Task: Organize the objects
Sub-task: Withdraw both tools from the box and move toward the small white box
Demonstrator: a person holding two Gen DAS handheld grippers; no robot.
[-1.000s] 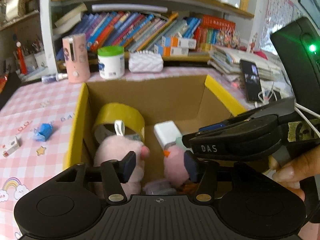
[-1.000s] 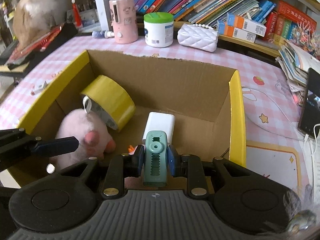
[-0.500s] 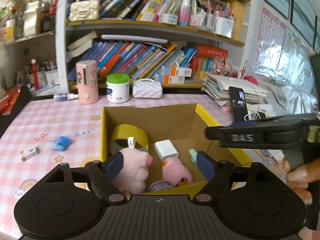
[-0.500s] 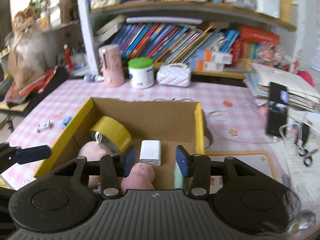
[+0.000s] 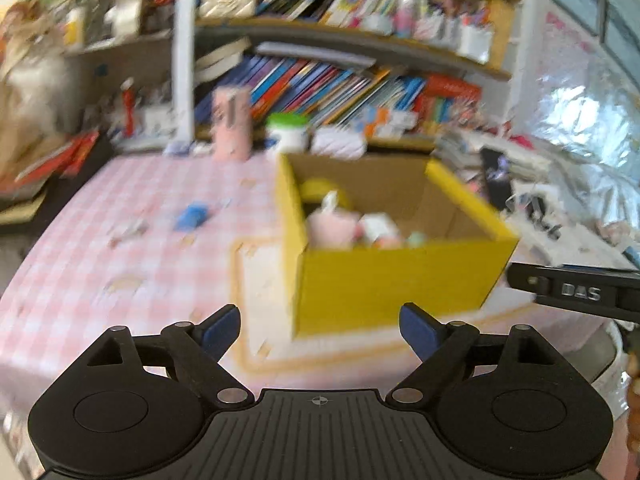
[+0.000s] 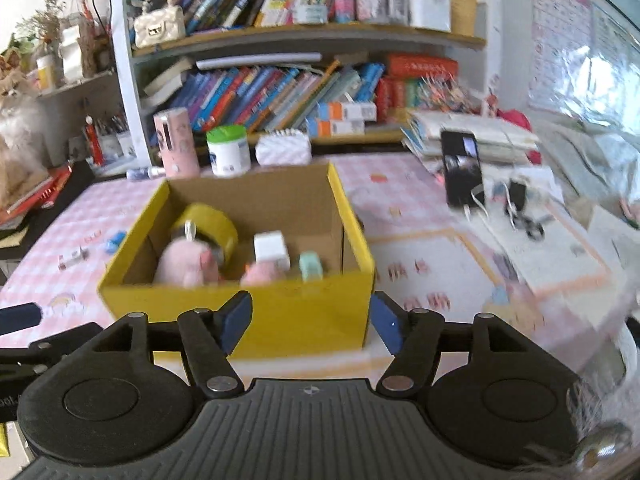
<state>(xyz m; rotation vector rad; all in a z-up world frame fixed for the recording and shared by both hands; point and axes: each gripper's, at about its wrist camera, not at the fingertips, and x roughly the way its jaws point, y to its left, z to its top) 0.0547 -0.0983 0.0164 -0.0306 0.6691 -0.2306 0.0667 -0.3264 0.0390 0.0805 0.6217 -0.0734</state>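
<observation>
A yellow cardboard box (image 6: 304, 312) (image 5: 400, 280) stands on the pink checked table. Inside it lie a yellow tape roll (image 6: 212, 224), a pink plush toy (image 6: 188, 264), a second small pink toy (image 6: 262, 274), a white charger block (image 6: 272, 248) and a mint green clip (image 6: 310, 266). My left gripper (image 5: 320, 328) is open and empty, in front of the box. My right gripper (image 6: 310, 320) is open and empty, near the box's front wall. The right gripper's side shows at the right edge of the left wrist view (image 5: 576, 292).
A small blue object (image 5: 192, 216) (image 6: 116, 240) and a small white-and-red item (image 6: 72, 258) lie on the table left of the box. A pink cylinder (image 6: 176, 142), a green-lidded jar (image 6: 228, 150) and a white purse (image 6: 284, 150) stand behind it. A phone (image 6: 462, 172) and cables lie to the right.
Both grippers pulled back out of the box and opened wide. The right gripper let go of the mint green clip, which now lies in the box.
</observation>
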